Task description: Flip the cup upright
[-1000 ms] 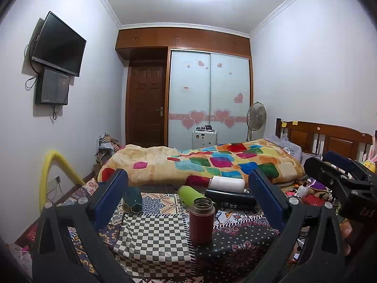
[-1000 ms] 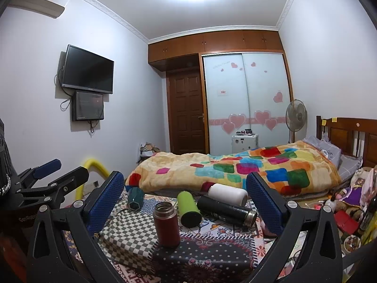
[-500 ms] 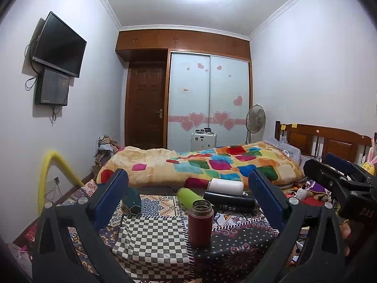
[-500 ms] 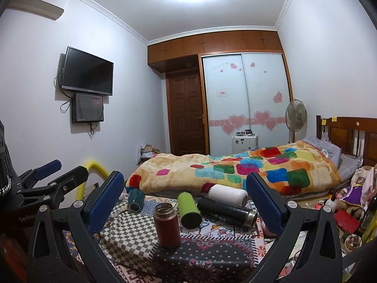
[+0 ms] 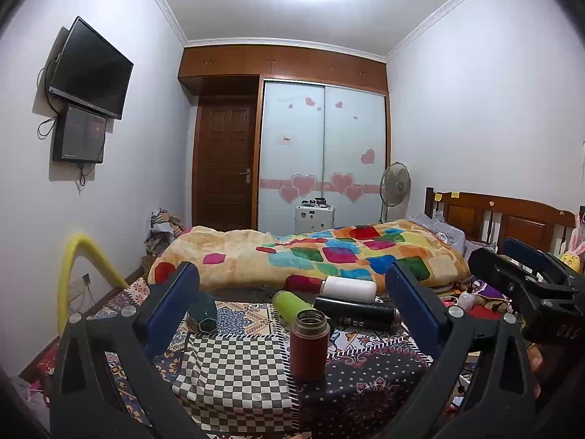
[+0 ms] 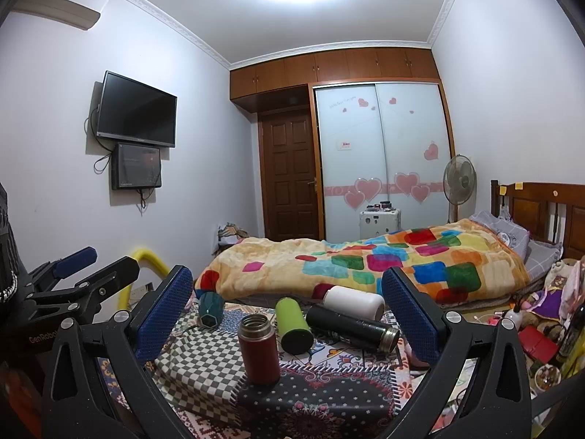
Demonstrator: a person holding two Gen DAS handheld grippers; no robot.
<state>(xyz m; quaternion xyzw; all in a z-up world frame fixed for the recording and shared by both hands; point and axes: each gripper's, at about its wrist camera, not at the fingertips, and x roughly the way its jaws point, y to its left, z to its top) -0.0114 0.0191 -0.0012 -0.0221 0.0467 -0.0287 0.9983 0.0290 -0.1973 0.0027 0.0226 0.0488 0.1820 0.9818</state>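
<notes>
Left wrist: teal cup (image 5: 203,311) half-hidden.

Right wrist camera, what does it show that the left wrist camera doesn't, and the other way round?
Only the right wrist view shows the wall air conditioner and the left gripper from outside. Only the left wrist view shows the right gripper from outside. Both show the upright red flask, the green bottle, black flask and white bottle lying down, the teal cup and the bed.

Both views have tilted upward slightly; the red cup (image 5: 309,345) sits lower in frame.
</notes>
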